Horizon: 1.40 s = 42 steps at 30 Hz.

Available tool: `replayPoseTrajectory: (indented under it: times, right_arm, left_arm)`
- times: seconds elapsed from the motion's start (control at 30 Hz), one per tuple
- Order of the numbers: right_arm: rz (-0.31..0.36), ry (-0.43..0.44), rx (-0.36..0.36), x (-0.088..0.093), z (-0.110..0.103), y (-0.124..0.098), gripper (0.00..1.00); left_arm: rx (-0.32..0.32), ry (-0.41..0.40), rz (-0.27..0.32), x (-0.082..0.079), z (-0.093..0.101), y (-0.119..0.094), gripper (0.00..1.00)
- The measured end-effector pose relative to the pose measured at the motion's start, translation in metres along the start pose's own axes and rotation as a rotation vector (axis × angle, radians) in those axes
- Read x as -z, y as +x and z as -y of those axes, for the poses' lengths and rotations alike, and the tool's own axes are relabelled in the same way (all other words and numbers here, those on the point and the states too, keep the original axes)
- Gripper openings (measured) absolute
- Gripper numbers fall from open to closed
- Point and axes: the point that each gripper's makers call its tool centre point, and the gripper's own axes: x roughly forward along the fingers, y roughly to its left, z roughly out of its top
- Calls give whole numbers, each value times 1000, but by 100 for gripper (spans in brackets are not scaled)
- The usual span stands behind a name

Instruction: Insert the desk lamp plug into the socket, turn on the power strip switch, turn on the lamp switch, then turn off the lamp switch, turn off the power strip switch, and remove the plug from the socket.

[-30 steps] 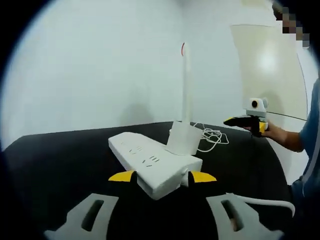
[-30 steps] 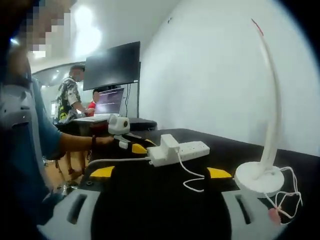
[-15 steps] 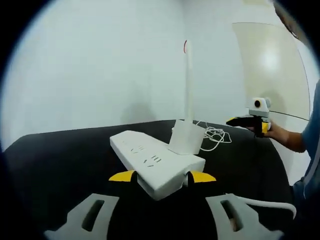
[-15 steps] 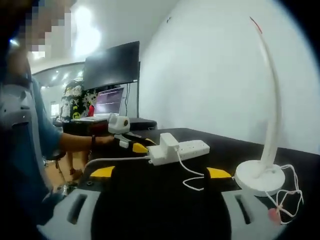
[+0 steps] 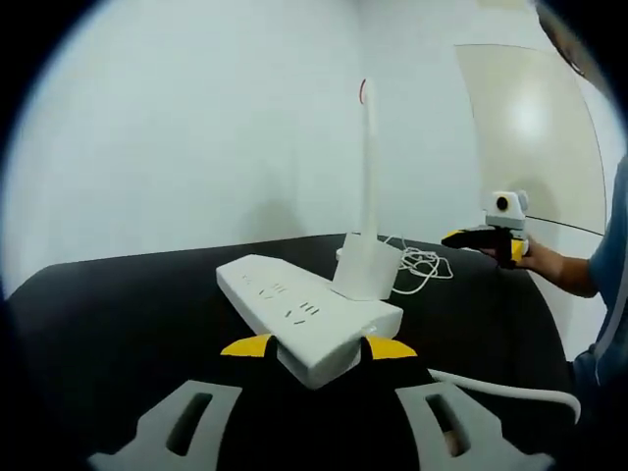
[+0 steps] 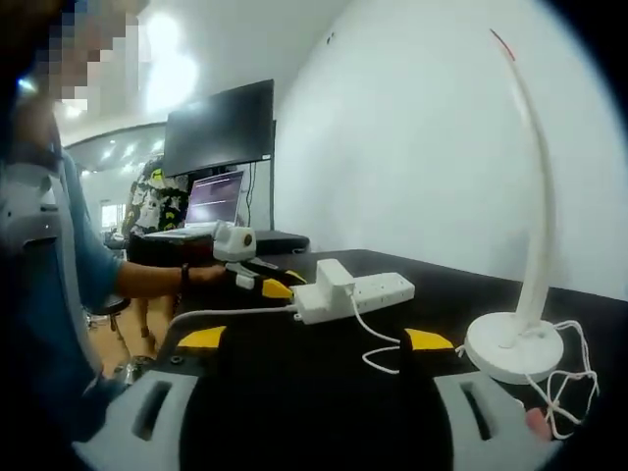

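**Power strip and lamp on black bench, white-walled room**

A white rectangular power strip with a white plug block seated is seen mid-bench on the black matte bench; a white curved-stem desk lamp stands beside it. Left gripper jaws bracket the strip's end; grip cannot be told. Right gripper jaws are spread, empty. A dark monitor is seen behind.

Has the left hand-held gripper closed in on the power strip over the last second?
Yes, slightly. In the left gripper view, the left hand-held gripper has narrowed its yellow tips around the near end of the power strip, whose position against the lamp barely changes.
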Motion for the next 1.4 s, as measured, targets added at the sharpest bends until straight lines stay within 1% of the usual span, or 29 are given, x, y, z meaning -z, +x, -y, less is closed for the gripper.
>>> replayPoseTrajectory:
  times: [0.1, 0.13, 0.17, 0.23, 0.27, 0.3, 0.33, 0.37, 0.4, 0.47, 0.5, 0.57, 0.63, 0.67, 0.73, 0.77, 0.87, 0.9, 0.97, 1.0, 1.07, 1.13, 1.17, 1.3, 1.4]
  right_arm:
    - [-1, 2, 6, -2, 1, -4, 70]
    - [0, 2, 9, -3, 2, -5, 70]
    - [3, 2, 13, -4, 3, -7, 70]
    - [6, 2, 18, -6, 4, -9, 70]
    - [8, 2, 21, -7, 4, -10, 70]
    - [10, 3, 24, -7, 5, -11, 69]
    - [11, 3, 26, -8, 5, -11, 69]
    - [12, 3, 28, -8, 6, -12, 69]
    - [12, 4, 28, -8, 6, -12, 69]
    - [12, 4, 28, -8, 6, -12, 69]
    - [11, 4, 28, -7, 6, -12, 69]
    - [9, 3, 27, -7, 6, -11, 69]
    - [9, 2, 26, -8, 5, -11, 69]
    - [9, 2, 25, -8, 6, -11, 69]
    - [8, -1, 25, -9, 6, -11, 69]
    - [8, -2, 25, -9, 6, -11, 69]
    - [8, -3, 25, -10, 6, -11, 69]
    - [6, -4, 25, -9, 6, -11, 69]
    - [3, -3, 26, -9, 7, -11, 69]
    - [2, -3, 26, -9, 7, -11, 69]
    - [-2, -5, 25, -8, 6, -10, 69]
    - [-6, -7, 27, -8, 6, -9, 69]
    - [-7, -7, 27, -8, 6, -8, 69]
    - [-11, -9, 27, -9, 6, -5, 69]
    - [-13, -10, 26, -9, 6, -2, 69]
  left_arm:
    - [6, -2, 6, -3, -1, -4, 27]
    - [9, 0, 10, -3, 0, -4, 27]
    - [14, 10, 26, -6, 1, -5, 28]
    - [22, 17, 51, -10, 3, -4, 37]
    - [26, 3, 52, -10, 5, -3, 45]
    - [30, -6, 57, -11, 6, -3, 48]
    - [49, -16, 73, -15, 10, -4, 48]
    - [83, -3, 97, -20, 16, -5, 46]
    - [98, 22, 115, -23, 18, -7, 45]
    - [92, 80, 159, -32, 19, -12, 45]
    - [105, 115, 199, -39, 22, -14, 45]
    - [112, 166, 250, -49, 22, -17, 46]
    - [98, 183, 221, -46, 20, -16, 49]
    - [91, 191, 195, -43, 18, -13, 52]
    - [90, 219, 133, -35, 17, -9, 55]
    - [93, 231, 116, -32, 17, -7, 56]
    - [98, 228, 117, -32, 21, -4, 57]
    - [105, 224, 129, -33, 22, -3, 57]
    - [104, 225, 136, -34, 19, -1, 56]
    - [104, 234, 135, -34, 20, 1, 55]
    - [130, 234, 145, -35, 25, 2, 51]
    - [135, 264, 148, -35, 25, 3, 47]
    - [135, 269, 148, -35, 25, 3, 47]
    - [142, 278, 126, -30, 24, 9, 50]
    - [149, 316, 105, -24, 27, 13, 50]
